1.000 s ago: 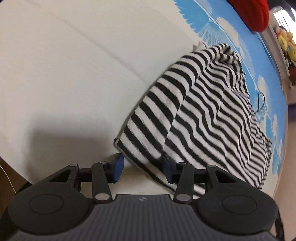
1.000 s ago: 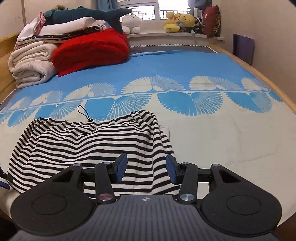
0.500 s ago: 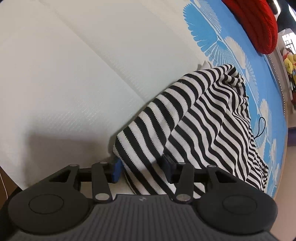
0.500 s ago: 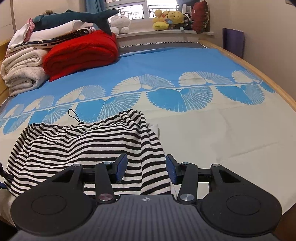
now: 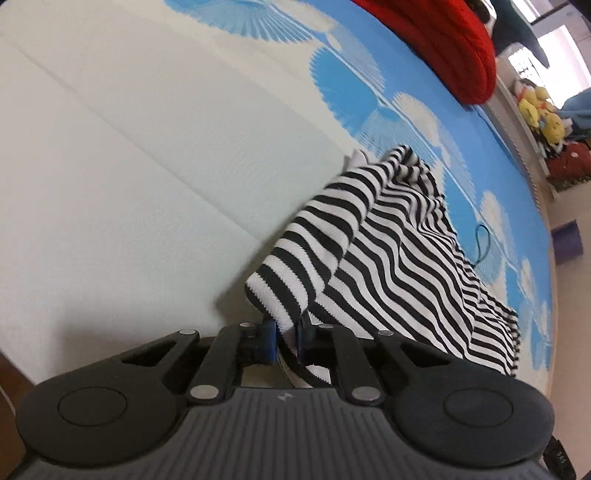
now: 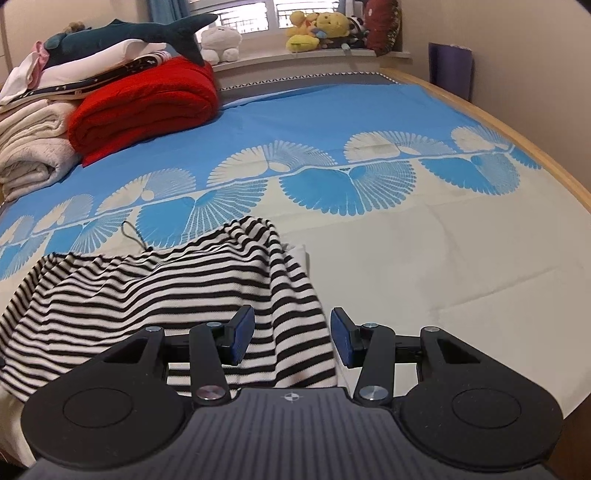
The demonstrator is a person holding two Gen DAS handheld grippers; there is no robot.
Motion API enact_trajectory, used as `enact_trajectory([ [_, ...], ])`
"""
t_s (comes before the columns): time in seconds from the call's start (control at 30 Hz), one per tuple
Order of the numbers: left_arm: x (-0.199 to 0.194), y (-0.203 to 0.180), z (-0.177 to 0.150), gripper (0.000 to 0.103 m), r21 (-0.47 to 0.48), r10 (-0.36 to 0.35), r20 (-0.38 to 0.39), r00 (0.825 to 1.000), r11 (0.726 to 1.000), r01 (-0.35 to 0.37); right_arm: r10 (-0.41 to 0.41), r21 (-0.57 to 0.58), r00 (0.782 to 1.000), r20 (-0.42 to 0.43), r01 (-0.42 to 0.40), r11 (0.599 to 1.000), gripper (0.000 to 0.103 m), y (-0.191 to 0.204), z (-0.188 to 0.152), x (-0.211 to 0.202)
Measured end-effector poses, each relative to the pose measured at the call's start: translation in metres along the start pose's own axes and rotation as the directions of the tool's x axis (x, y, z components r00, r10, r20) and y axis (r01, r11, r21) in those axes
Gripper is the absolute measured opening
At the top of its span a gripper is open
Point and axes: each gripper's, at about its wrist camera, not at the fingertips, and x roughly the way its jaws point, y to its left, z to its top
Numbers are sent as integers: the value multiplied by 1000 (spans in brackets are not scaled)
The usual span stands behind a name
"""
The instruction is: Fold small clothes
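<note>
A black-and-white striped garment (image 5: pixel 388 258) lies crumpled on the cream part of the bed sheet (image 5: pixel 129 166). My left gripper (image 5: pixel 286 338) is closing its jaws on the garment's near corner, and the blue pads pinch the fabric, which rises off the sheet there. In the right wrist view the same striped garment (image 6: pixel 147 295) spreads to the left. My right gripper (image 6: pixel 291 334) stands open over its right edge, with striped cloth lying below and between the fingers and neither pad pressing on it.
At the far left a folded red blanket (image 6: pixel 144 107) sits beside cream towels (image 6: pixel 29 155), with a plush shark (image 6: pixel 129 35) on top. Soft toys (image 6: pixel 317 29) line the window sill. A wooden bed edge (image 6: pixel 517 136) runs along the right. A black cord loop (image 6: pixel 133 234) lies behind the garment.
The left jaws have narrowed from wide apart onto the garment's corner and lifted it off the sheet. The right gripper stays open and has barely shifted.
</note>
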Motion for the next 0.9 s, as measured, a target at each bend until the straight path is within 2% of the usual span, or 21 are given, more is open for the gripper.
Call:
enact_trajectory([
  [0.07, -10, 1, 1, 10, 21, 59, 35, 998, 998, -60, 0, 17, 1000, -9, 0, 1000, 48, 0, 1, 4],
  [0.17, -23, -13, 1, 10, 114, 138, 103, 985, 982, -149, -15, 17, 1000, -21, 15, 1000, 48, 1, 1, 8],
  [0.27, -36, -42, -5, 10, 227, 137, 171, 976, 958, -174, -31, 16, 999, -30, 31, 999, 48, -3, 1, 9],
  [0.33, -44, -69, -14, 10, 306, 104, 217, 971, 937, -169, -41, 23, 999, -35, 42, 999, 48, -8, 2, 9],
  [0.43, -53, -118, -35, 10, 429, 4, 262, 965, 895, -120, -50, 47, 998, -45, 52, 998, 48, -21, 3, 10],
  [0.57, -53, -178, -68, 10, 532, -166, 229, 959, 847, 20, -64, 73, 996, -58, 68, 995, 48, -37, 5, 10],
  [0.67, -45, -227, -100, 10, 616, -286, 178, 941, 778, 120, -77, 82, 995, -56, 82, 993, 48, -47, 7, 9],
  [0.73, -35, -258, -125, 10, 669, -360, 116, 926, 717, 195, -86, 92, 995, -55, 91, 992, 48, -55, 9, 8],
  [0.83, -13, -303, -170, 10, 728, -440, -47, 897, 600, 333, -102, 107, 993, -53, 107, 988, 48, -66, 10, 5],
  [0.9, 8, -326, -198, 11, 747, -420, -167, 892, 537, 393, -114, 117, 992, -51, 119, 986, 48, -73, 12, 4],
])
